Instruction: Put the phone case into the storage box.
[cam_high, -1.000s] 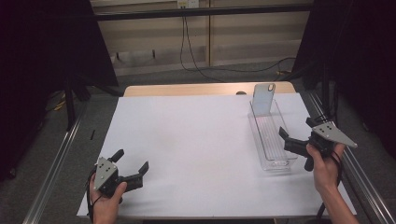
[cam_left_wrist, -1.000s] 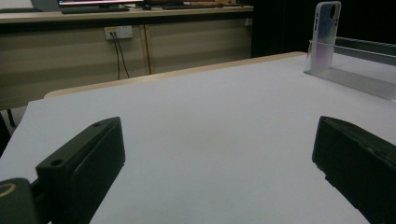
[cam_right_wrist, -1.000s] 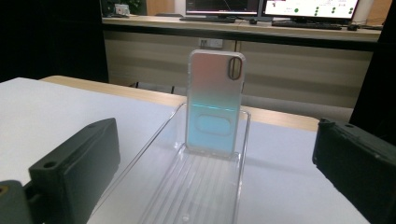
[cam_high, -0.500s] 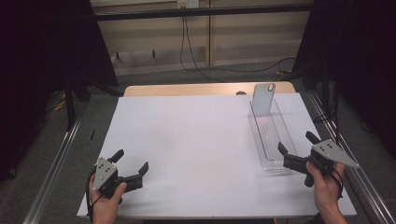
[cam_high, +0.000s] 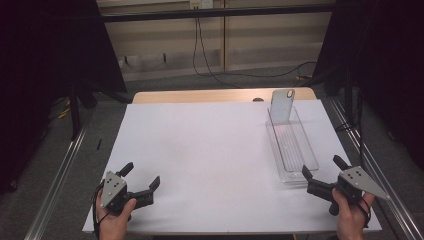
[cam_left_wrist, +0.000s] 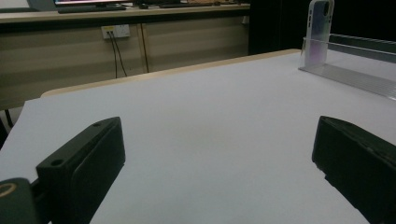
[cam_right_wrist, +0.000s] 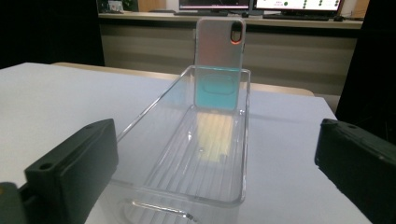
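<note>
White table, pale wood along its far edge. Clear ribbed tray at the table's right side, colourless with faint yellow and teal reflections. Iridescent phone case at the tray's far end: silvery pink above, teal below, orange-red rim at the camera cutout. Black gripper jaws with grey plates at the table's near edge. Beige panelling beyond the table.

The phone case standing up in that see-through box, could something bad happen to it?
Maybe. The phone case stands upright, leaning on the far wall of the clear tray, so a bump could tip it over. The right claw is open right at the tray's near end, and a nudge might slide the light tray across the smooth white table.
</note>
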